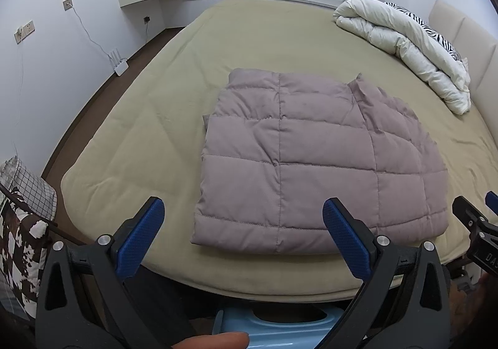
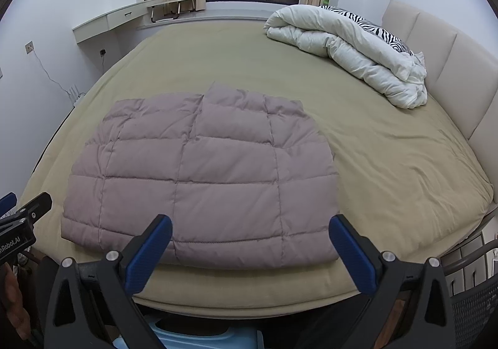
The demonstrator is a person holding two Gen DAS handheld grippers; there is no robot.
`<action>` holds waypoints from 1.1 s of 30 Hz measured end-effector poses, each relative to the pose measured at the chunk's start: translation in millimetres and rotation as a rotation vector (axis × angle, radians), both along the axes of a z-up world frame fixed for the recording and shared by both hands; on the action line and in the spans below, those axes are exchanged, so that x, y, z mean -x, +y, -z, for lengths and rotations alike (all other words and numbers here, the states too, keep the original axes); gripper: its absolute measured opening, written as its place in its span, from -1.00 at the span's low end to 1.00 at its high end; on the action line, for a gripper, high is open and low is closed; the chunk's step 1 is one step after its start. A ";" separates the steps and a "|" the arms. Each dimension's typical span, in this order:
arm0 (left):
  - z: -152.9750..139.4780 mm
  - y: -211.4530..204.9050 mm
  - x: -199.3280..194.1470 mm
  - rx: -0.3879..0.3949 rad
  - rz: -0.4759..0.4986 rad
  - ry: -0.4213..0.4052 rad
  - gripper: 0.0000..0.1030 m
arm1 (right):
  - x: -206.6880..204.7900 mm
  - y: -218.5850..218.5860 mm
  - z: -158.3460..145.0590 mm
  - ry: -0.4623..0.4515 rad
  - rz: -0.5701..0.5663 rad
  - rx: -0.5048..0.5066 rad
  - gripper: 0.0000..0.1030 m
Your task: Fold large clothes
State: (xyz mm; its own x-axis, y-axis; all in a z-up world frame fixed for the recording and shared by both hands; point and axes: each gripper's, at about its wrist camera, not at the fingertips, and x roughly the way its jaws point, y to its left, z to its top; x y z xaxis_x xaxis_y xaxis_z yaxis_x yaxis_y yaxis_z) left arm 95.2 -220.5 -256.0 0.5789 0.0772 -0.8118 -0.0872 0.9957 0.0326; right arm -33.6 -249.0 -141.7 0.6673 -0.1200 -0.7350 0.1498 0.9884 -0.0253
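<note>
A mauve quilted down garment [image 1: 311,162] lies folded into a rough rectangle on the olive bed sheet [image 1: 149,118], near the bed's front edge. It also shows in the right wrist view [image 2: 199,174]. My left gripper [image 1: 242,215] is open and empty, held above the front edge just short of the garment. My right gripper [image 2: 249,230] is open and empty, also just short of the garment's near hem. The right gripper's tip shows at the far right of the left wrist view [image 1: 476,218].
A white duvet [image 2: 345,47] with a zebra-print pillow [image 2: 373,28] is bunched at the back right by the beige headboard [image 2: 442,59]. A patterned bag [image 1: 21,209] stands left of the bed. A light blue stool [image 1: 274,327] sits below the front edge. A white router [image 1: 119,64] is on the floor.
</note>
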 end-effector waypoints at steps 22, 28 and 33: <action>0.9 -1.7 0.1 -0.012 -0.001 -0.001 1.00 | -1.3 -3.2 4.9 0.011 -0.003 -0.004 1.00; 0.9 -1.6 0.3 -0.012 -0.002 -0.002 1.00 | -0.2 -3.1 7.5 0.014 -0.001 -0.005 1.00; 1.9 -1.9 1.1 -0.013 -0.002 0.000 1.00 | -0.4 -3.5 7.6 0.015 -0.001 -0.006 1.00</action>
